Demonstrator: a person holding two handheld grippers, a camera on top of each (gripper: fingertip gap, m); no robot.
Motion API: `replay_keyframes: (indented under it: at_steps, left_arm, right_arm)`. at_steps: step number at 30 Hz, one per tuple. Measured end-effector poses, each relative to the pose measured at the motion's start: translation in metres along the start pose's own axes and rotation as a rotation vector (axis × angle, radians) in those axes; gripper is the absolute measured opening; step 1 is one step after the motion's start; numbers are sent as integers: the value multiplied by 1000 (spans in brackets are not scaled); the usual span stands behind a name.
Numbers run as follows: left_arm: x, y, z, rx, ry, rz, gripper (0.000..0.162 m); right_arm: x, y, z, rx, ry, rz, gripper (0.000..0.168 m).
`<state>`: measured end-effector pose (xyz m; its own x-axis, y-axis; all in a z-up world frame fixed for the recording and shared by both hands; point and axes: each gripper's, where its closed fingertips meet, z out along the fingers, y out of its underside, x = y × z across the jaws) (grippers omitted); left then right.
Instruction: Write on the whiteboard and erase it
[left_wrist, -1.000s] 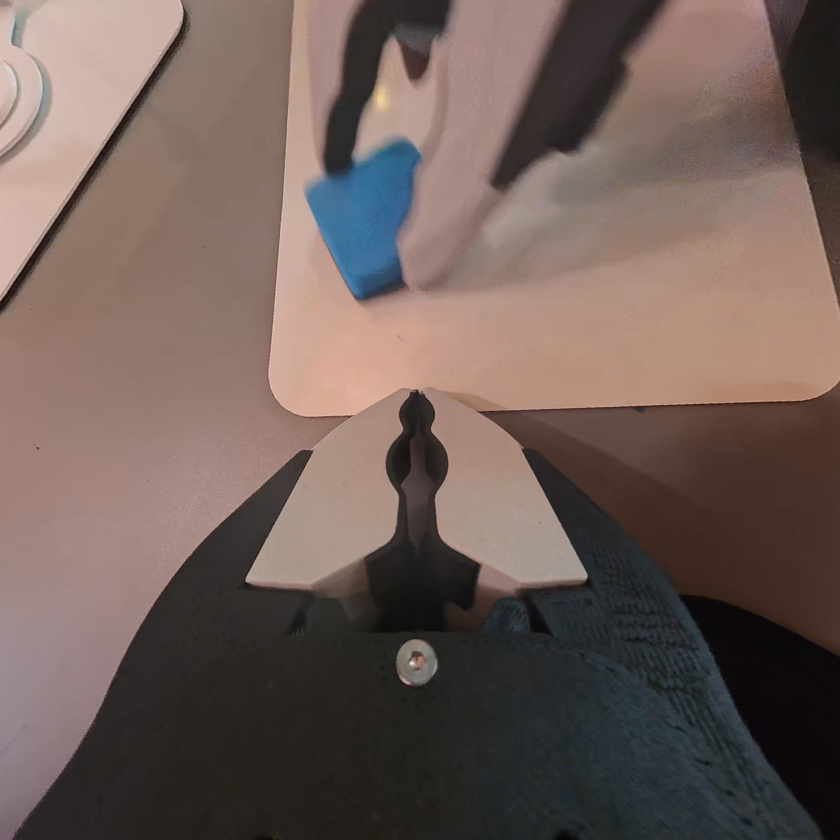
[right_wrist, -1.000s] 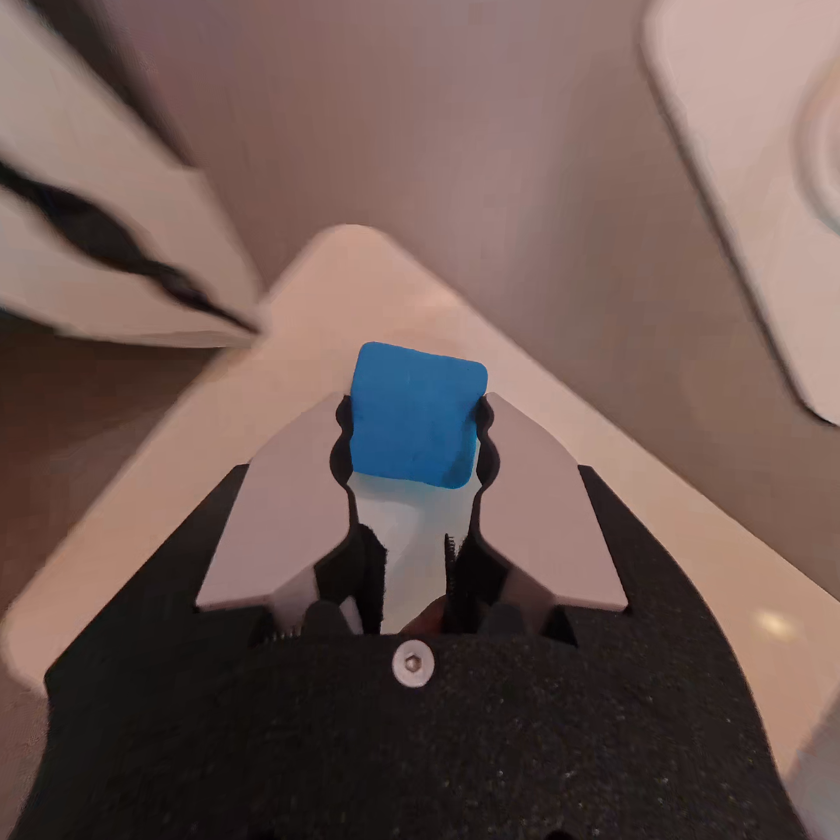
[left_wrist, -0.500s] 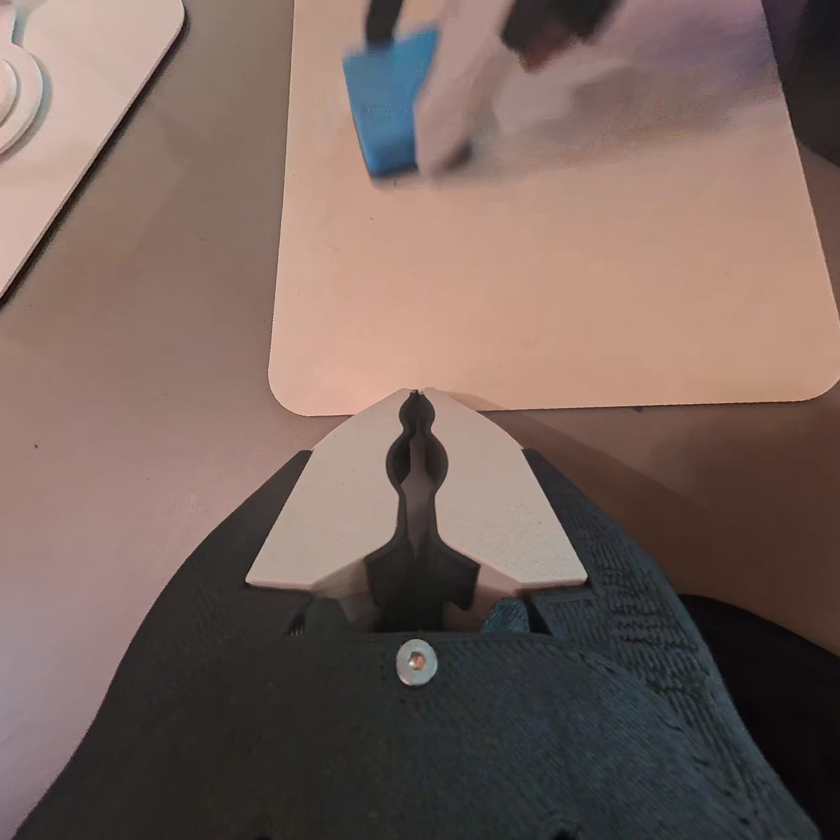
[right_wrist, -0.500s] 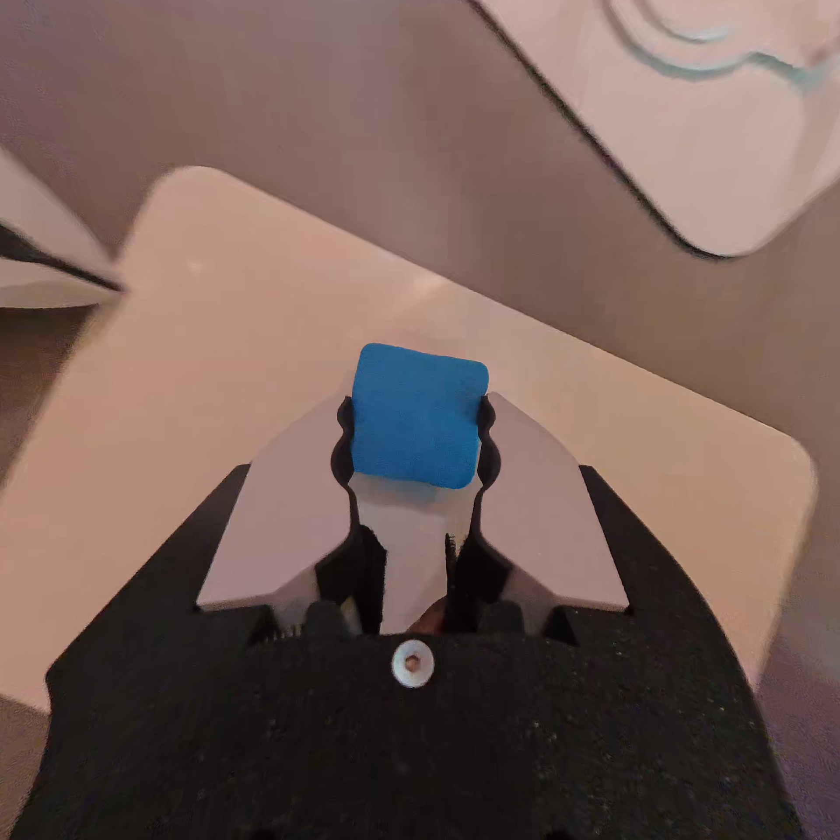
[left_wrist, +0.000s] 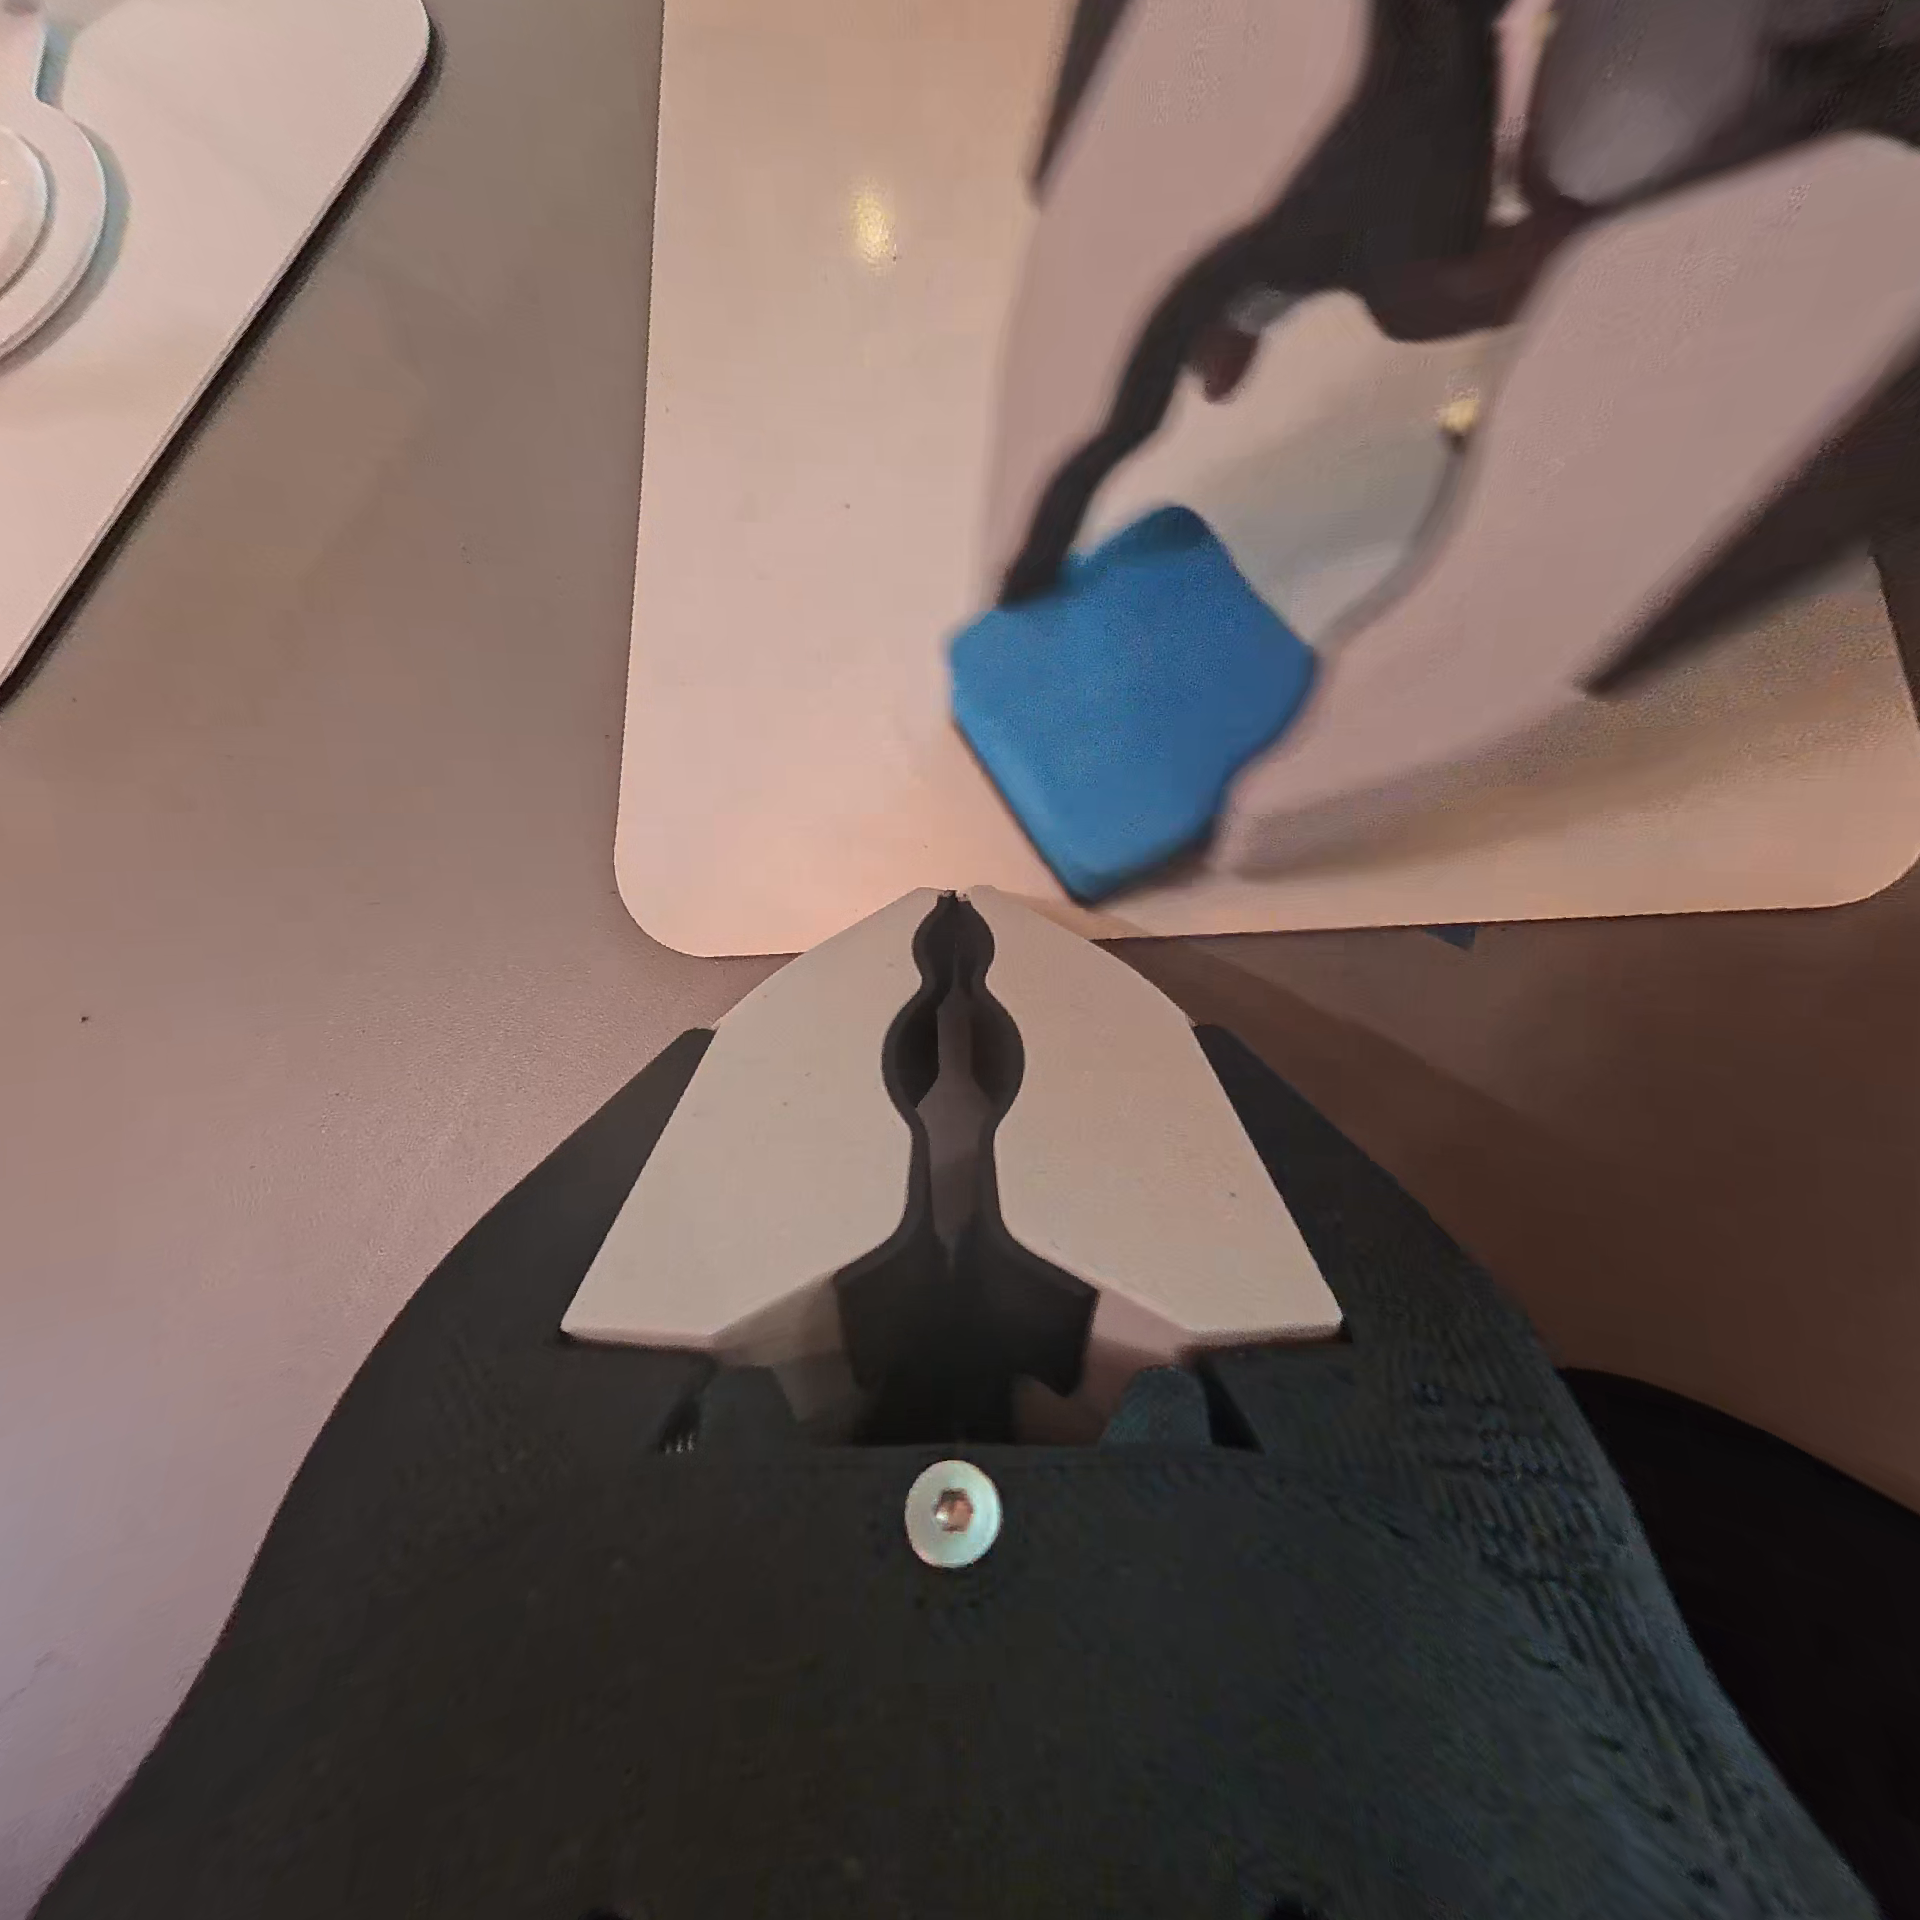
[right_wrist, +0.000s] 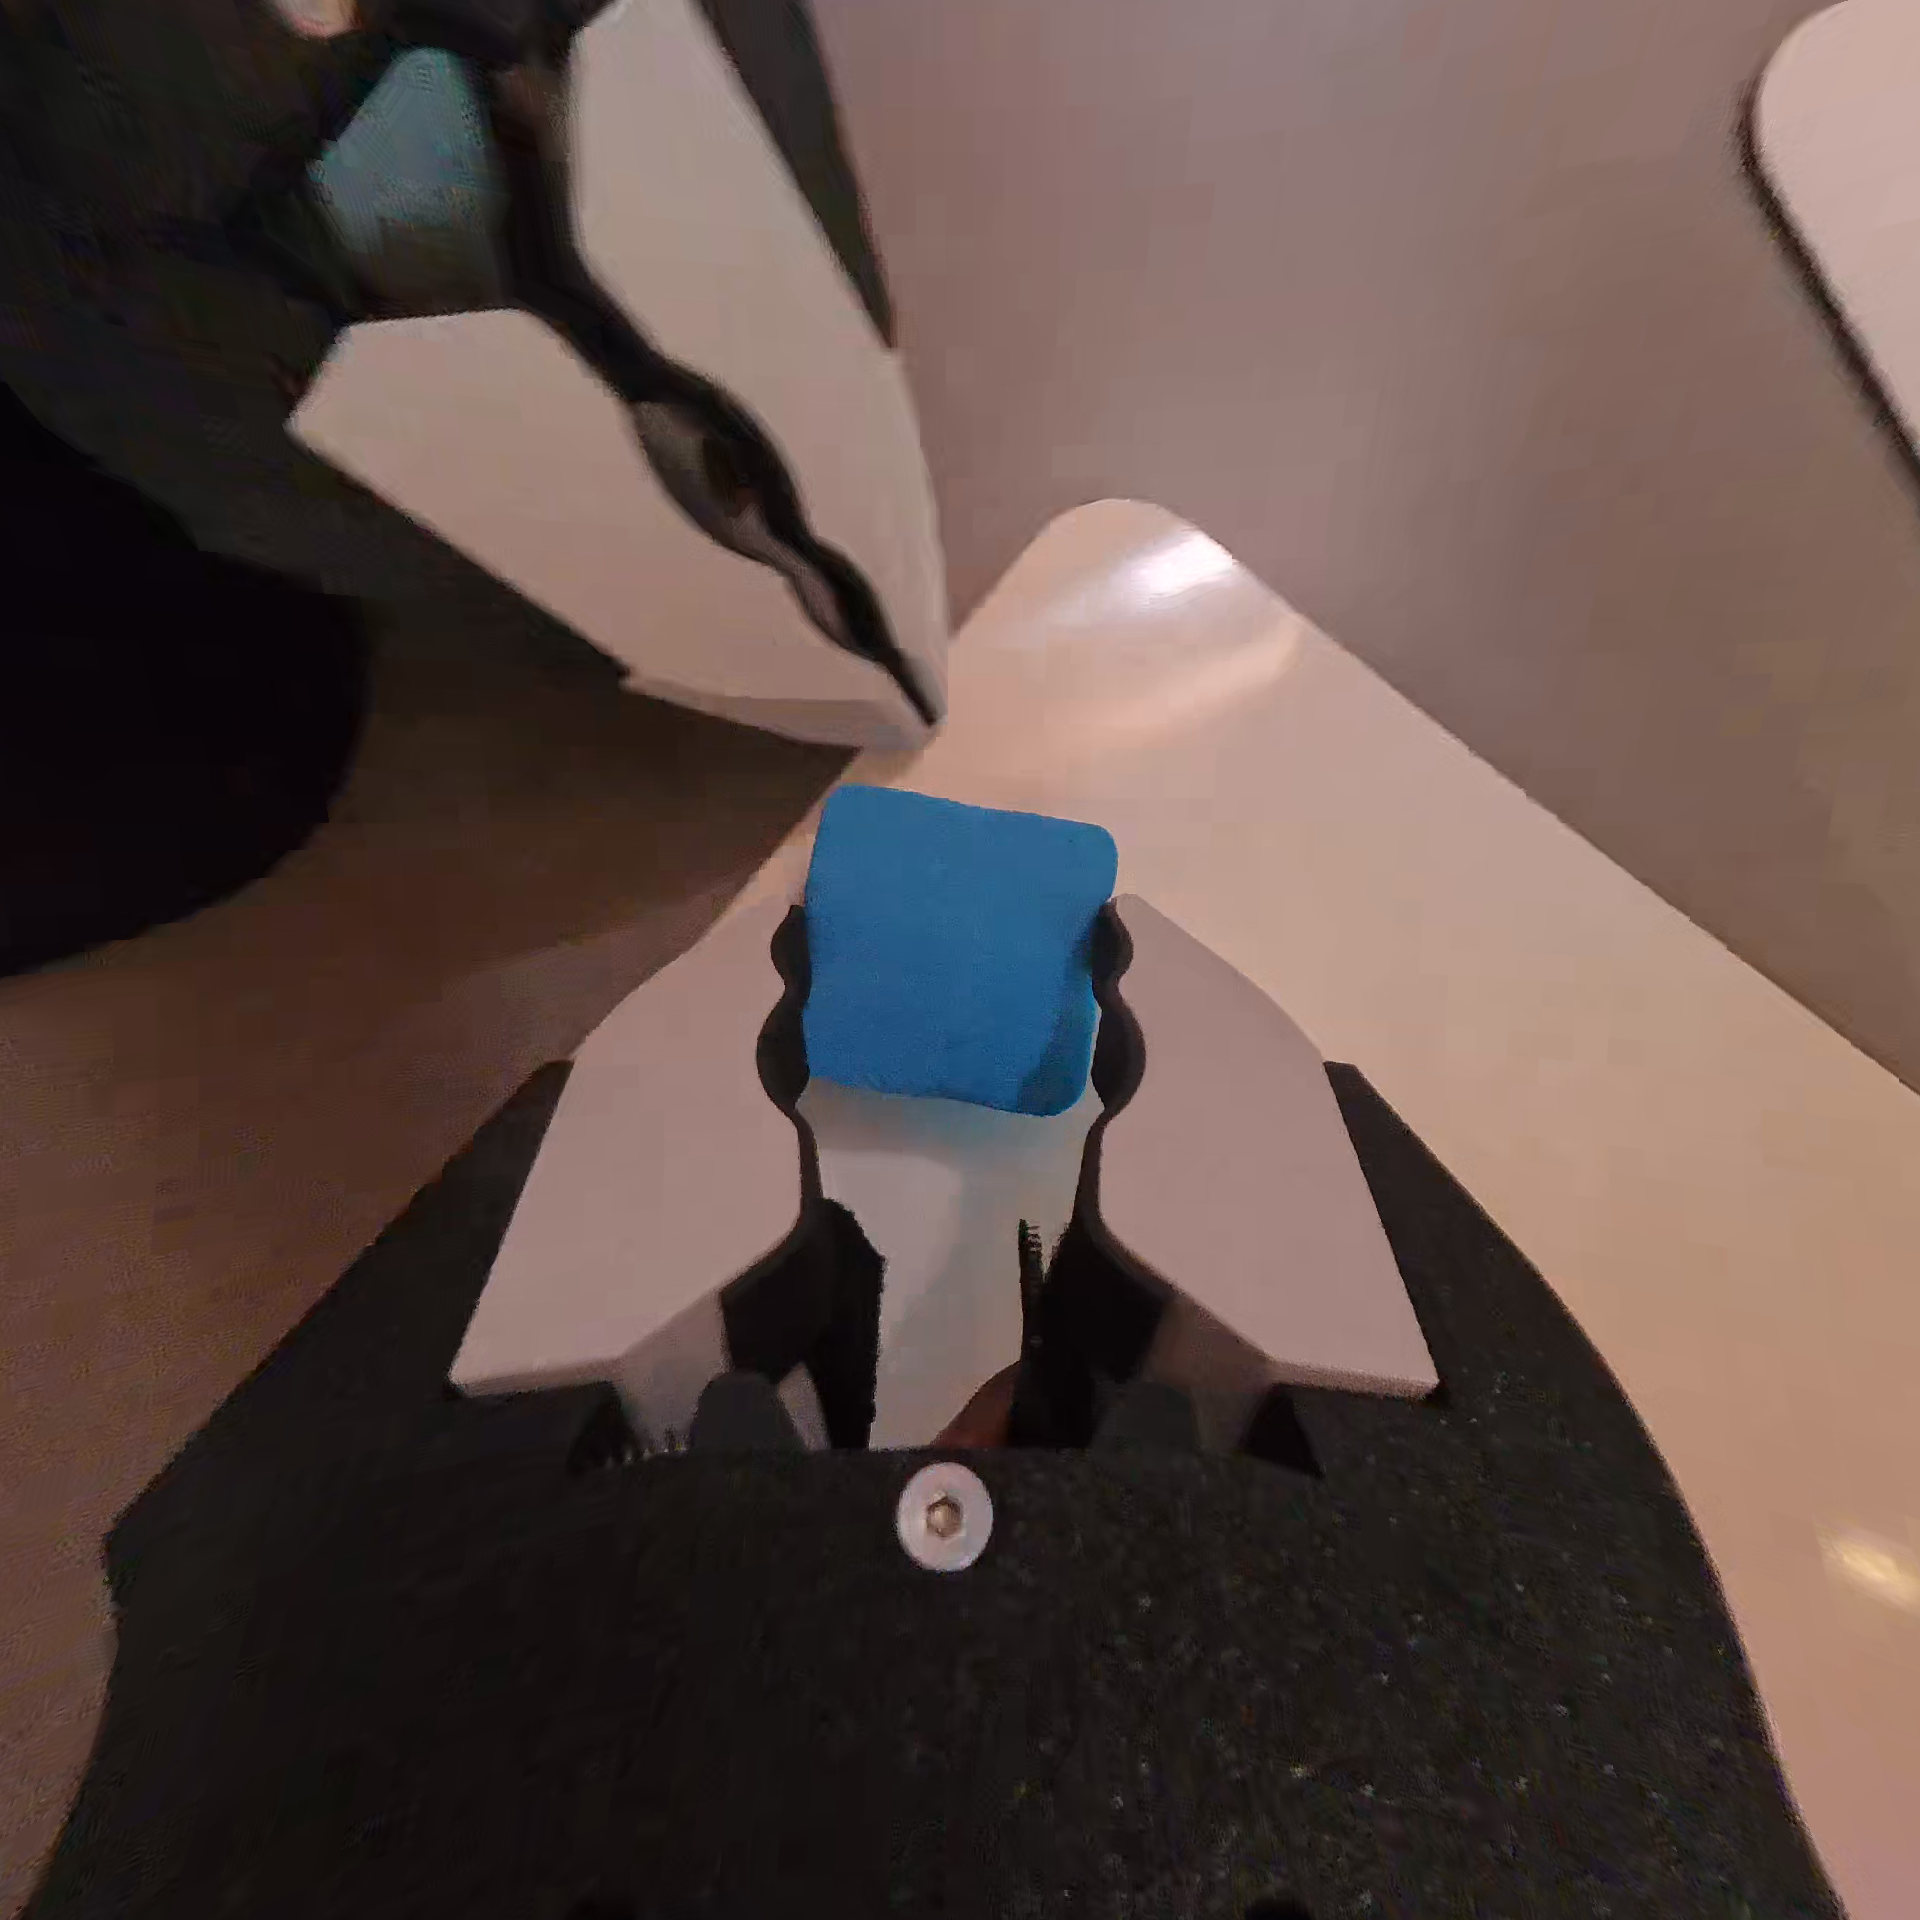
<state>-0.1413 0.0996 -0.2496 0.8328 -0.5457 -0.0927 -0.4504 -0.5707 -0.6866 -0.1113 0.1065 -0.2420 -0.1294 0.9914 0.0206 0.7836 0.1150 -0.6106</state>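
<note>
The whiteboard (left_wrist: 831, 623) lies flat on the grey table, and its surface shows no marks. My left gripper (left_wrist: 957, 896) is shut with nothing between its fingertips, and its tips rest at the board's near edge. It also shows in the right wrist view (right_wrist: 914, 707), still shut. My right gripper (right_wrist: 951, 914) is shut on a blue eraser (right_wrist: 951, 951), with both pads pressed on its sides. In the left wrist view the eraser (left_wrist: 1122, 707) lies on the board near its front edge, close to my left fingertips.
A second white board (left_wrist: 208, 208) with a round raised shape lies at the far left. It also shows in the right wrist view (right_wrist: 1849, 260) at the top right. A small blue scrap (left_wrist: 1455, 935) lies at the board's front edge. My left and right fingertips are right by each other.
My right gripper has swept the eraser from the board's far side toward the near edge, close to my left gripper. The left gripper has stayed still and shut.
</note>
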Motion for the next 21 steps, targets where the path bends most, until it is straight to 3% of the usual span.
replay_keyframes:
  at_steps: [6, 13, 16, 17, 18, 21]
  left_arm:
    - [-2, 1, -1, -9, -22, 16, 1]
    - [-5, 1, -1, -1, -52, 34, 0]
    - [-2, 0, -2, 12, -59, 97, 0]
    - [8, -4, -4, 42, -3, 124, 6]
    - [23, -15, -9, 107, 81, 148, 21]
    - [81, -52, -41, 339, 326, 279, 48]
  right_arm:
    - [-50, 35, -29, -46, -64, -73, 53]
    - [-79, 70, -56, -146, -128, -95, 53]
    - [-67, 60, -67, -30, -118, -50, 53]
    - [-63, 53, -74, 33, -114, -69, 53]
    - [-59, 46, -81, 76, -97, -112, 53]
    - [-58, 40, -96, 69, -66, -288, 53]
